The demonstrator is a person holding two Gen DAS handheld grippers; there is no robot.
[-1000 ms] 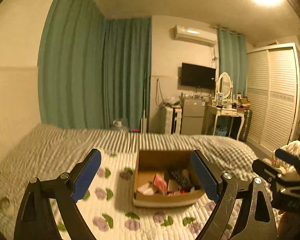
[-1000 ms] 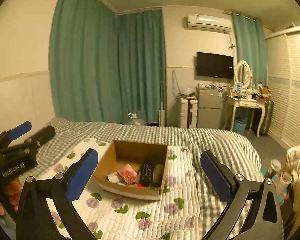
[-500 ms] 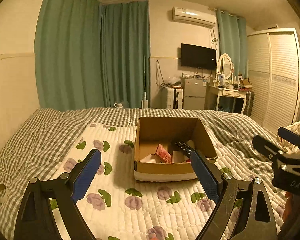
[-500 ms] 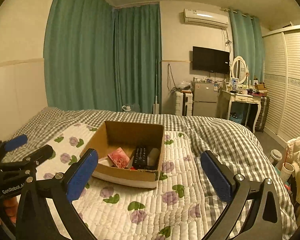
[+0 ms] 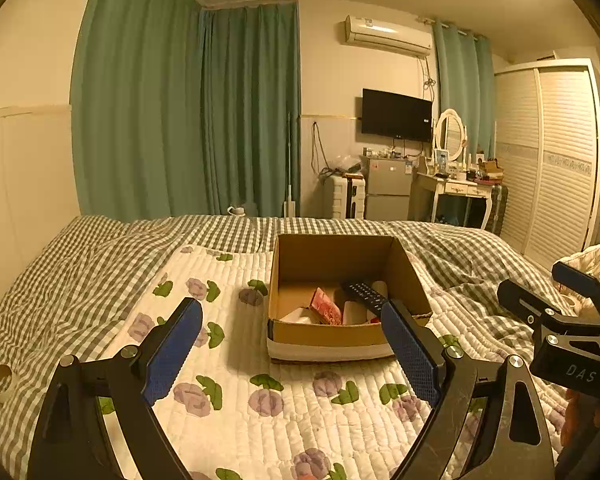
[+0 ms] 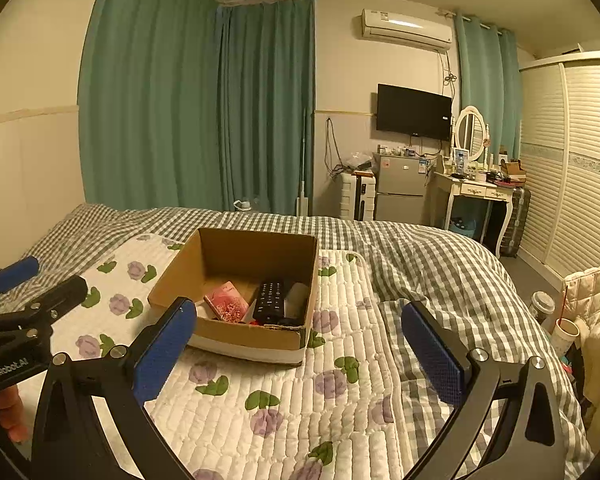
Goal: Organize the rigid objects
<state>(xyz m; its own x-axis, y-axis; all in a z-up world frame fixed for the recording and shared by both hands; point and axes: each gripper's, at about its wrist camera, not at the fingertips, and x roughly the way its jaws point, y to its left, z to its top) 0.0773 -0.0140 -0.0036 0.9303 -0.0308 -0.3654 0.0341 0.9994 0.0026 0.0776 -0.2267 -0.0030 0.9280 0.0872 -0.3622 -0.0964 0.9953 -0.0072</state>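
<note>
An open cardboard box point(image 5: 328, 334) stands on a white flowered quilt point(image 5: 236, 384) on the bed; it also shows in the right wrist view point(image 6: 244, 338). Inside lie a black remote control point(image 6: 271, 296), a pink packet point(image 6: 226, 302) and white items point(image 5: 354, 312). My left gripper point(image 5: 292, 344) is open and empty, held above the quilt just in front of the box. My right gripper point(image 6: 300, 344) is open and empty, in front of the box's right corner. Each gripper shows at the edge of the other's view.
A grey checked duvet point(image 6: 428, 264) covers the bed around the quilt. A tape roll point(image 5: 2, 378) lies at the bed's left edge. Cups point(image 6: 564, 330) stand beside the bed at right. A fridge, dressing table and wardrobe point(image 6: 580, 152) line the far side.
Both views have tilted down and drawn nearer; the box now sits larger and closer between the fingers. Both grippers stay open and empty.
</note>
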